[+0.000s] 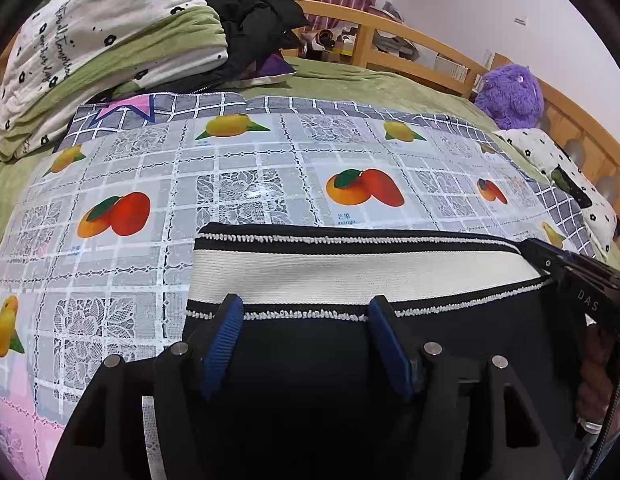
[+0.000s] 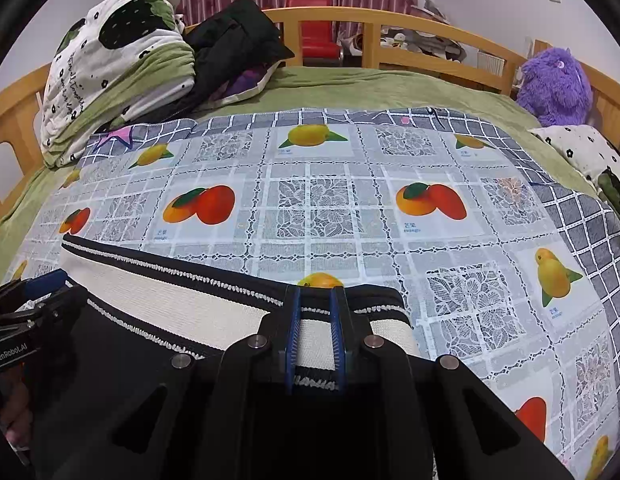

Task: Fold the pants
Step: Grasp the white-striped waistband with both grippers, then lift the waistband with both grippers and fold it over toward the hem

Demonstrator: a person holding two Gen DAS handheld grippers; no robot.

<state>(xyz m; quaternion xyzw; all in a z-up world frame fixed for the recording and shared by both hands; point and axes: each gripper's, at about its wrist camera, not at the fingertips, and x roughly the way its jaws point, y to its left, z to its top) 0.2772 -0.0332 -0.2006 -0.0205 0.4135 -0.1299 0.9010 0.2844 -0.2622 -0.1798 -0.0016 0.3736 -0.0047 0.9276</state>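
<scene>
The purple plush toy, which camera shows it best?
The right wrist view: the purple plush toy sits whole against the wooden bed rail. The left wrist view shows it too, smaller and more warped near the edge.

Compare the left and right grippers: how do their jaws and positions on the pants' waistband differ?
The left gripper stands wide open over the black pants, below the cream ribbed waistband; the right gripper has narrow jaws with the waistband between them, near its right end. Both have blue ribbed pads.

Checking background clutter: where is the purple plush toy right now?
The fuzzy purple plush toy sits at the bed's far right corner in both views, against the wooden bed rail, just behind the flower-print pillow.
</scene>
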